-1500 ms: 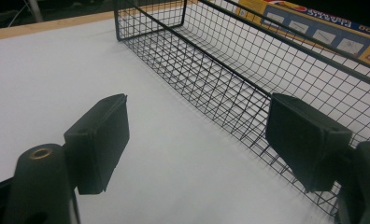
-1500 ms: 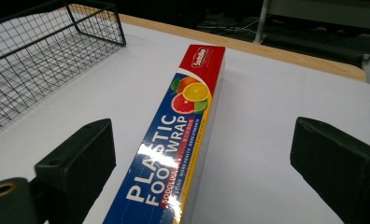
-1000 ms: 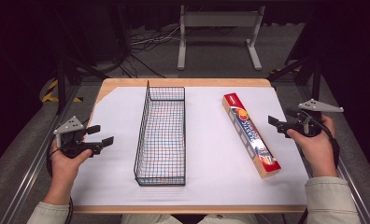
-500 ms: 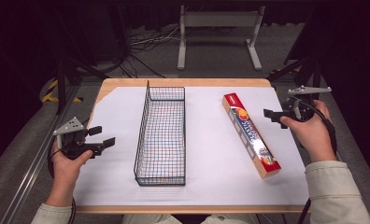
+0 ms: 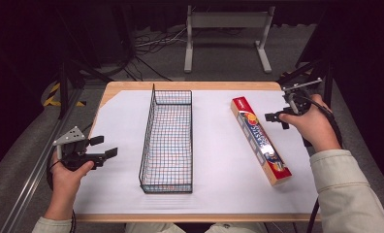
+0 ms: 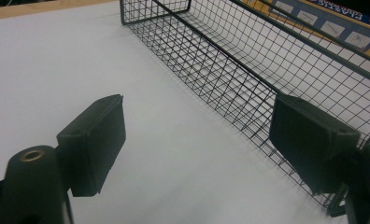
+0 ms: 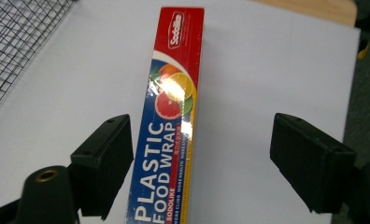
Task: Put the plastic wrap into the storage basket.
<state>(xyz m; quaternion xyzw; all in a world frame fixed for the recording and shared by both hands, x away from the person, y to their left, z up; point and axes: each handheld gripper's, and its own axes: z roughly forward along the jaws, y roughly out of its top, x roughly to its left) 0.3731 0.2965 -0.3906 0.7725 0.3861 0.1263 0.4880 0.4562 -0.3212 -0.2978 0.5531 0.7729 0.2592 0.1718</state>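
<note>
basket (image 5: pixel 167 141): black wire, woven in a fine square grid
plastic wrap box (image 5: pixel 259 140): red end, blue body, white lettering, yellow edge; citrus slices printed in orange, pink and green
table cover (image 5: pixel 219 160): plain white
table (image 5: pixel 127 88): light wood along the edges
left gripper (image 5: pixel 104 147): black jaws, grey plate
right gripper (image 5: pixel 273 118): black jaws
sleeve (image 5: pixel 347 194): pale beige

A tall wire basket (image 5: pixel 167 141) runs near to far down the middle of the table (image 5: pixel 214 194), walling the left side from the right. Bare white surface lies open on the left, where the left gripper (image 5: pixel 102 146) hovers with fingers apart. On the right, a plastic wrap box (image 5: pixel 259 139) lies diagonally; open strips flank it on both sides.
</note>
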